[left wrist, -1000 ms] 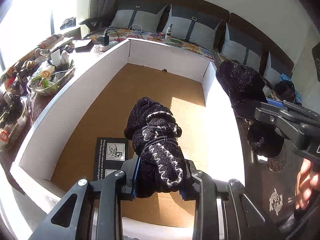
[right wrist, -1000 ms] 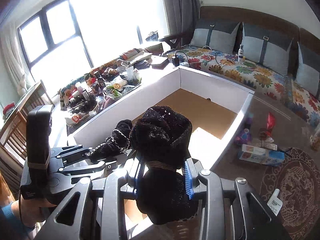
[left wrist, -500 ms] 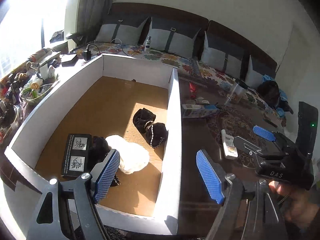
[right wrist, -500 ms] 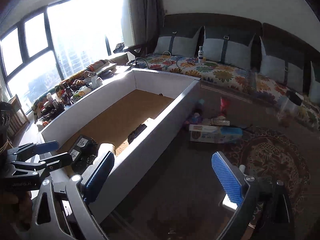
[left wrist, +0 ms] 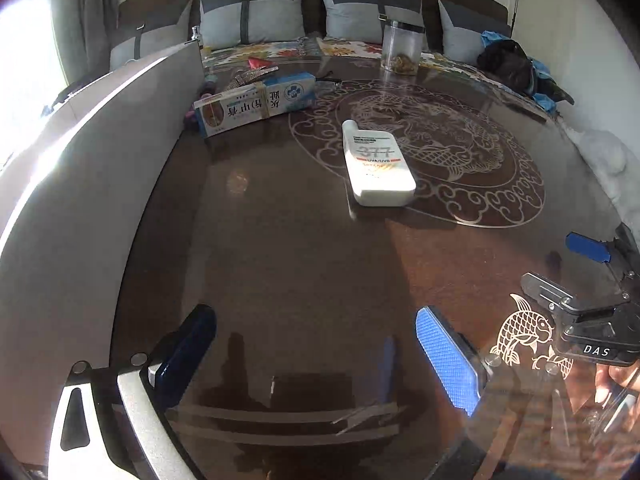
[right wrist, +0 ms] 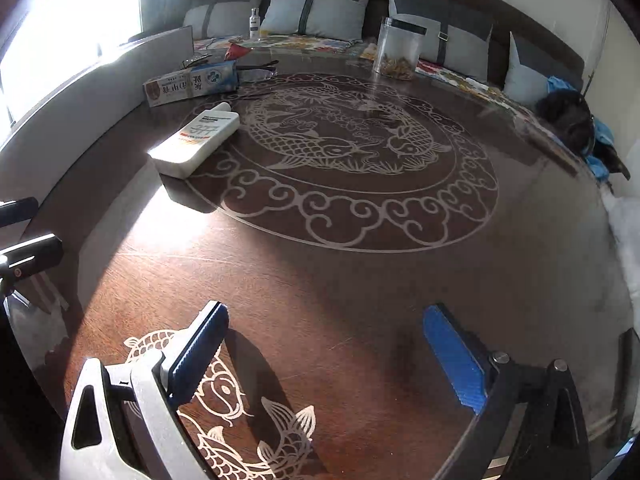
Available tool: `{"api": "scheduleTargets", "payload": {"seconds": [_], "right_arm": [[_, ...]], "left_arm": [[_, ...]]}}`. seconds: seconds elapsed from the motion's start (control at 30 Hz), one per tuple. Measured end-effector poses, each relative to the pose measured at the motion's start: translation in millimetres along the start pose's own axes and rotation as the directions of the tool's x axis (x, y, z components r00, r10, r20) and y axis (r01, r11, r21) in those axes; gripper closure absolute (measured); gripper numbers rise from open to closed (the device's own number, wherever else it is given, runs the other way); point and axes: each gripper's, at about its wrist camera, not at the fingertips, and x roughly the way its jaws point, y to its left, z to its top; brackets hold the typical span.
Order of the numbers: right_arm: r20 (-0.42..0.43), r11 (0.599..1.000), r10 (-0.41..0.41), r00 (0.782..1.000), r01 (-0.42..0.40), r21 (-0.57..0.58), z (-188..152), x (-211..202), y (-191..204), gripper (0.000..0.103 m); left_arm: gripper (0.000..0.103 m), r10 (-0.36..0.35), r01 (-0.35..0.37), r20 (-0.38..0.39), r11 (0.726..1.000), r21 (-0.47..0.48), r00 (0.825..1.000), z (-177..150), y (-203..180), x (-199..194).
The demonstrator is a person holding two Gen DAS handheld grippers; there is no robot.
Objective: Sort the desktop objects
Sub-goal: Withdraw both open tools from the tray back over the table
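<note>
A white flat bottle [left wrist: 376, 162] lies on the dark patterned table; it also shows in the right wrist view [right wrist: 196, 140]. A long carton with Chinese print [left wrist: 256, 102] lies beyond it by the white box wall [left wrist: 80, 184], and also shows in the right wrist view [right wrist: 190, 82]. My left gripper [left wrist: 316, 344] is open and empty, low over the table, well short of the bottle. My right gripper [right wrist: 324, 352] is open and empty over the table's near part; it also shows at the lower right of the left wrist view [left wrist: 588, 276].
A clear jar with a black lid [right wrist: 400, 48] stands at the far table edge. Small items, one red [left wrist: 258, 63], lie behind the carton. A sofa with grey cushions [right wrist: 316, 8] runs behind. A black bag [right wrist: 572, 120] lies at the right.
Both grippers held black socks over the box a second ago, let them drop inside, opened, and swung right to face the table with the bottle and carton.
</note>
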Motion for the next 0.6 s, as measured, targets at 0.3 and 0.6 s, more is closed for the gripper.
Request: {"api": "scheduleTargets", "payload": {"seconds": [0.3,0.6], "right_arm": [[0.006,0.998,0.043,0.999,-0.043,0.036,24,22,1,0.000],[-0.001,0.997,0.058,0.998,-0.058,0.056,24,26,-1,0.000]], "left_arm": [[0.001,0.025,-0.025,-0.010,0.999,-0.020,1.000,51,-5,48],[0.000,0.029,-0.029,0.014,0.999,-0.022,0.999,58,-2,60]]}}
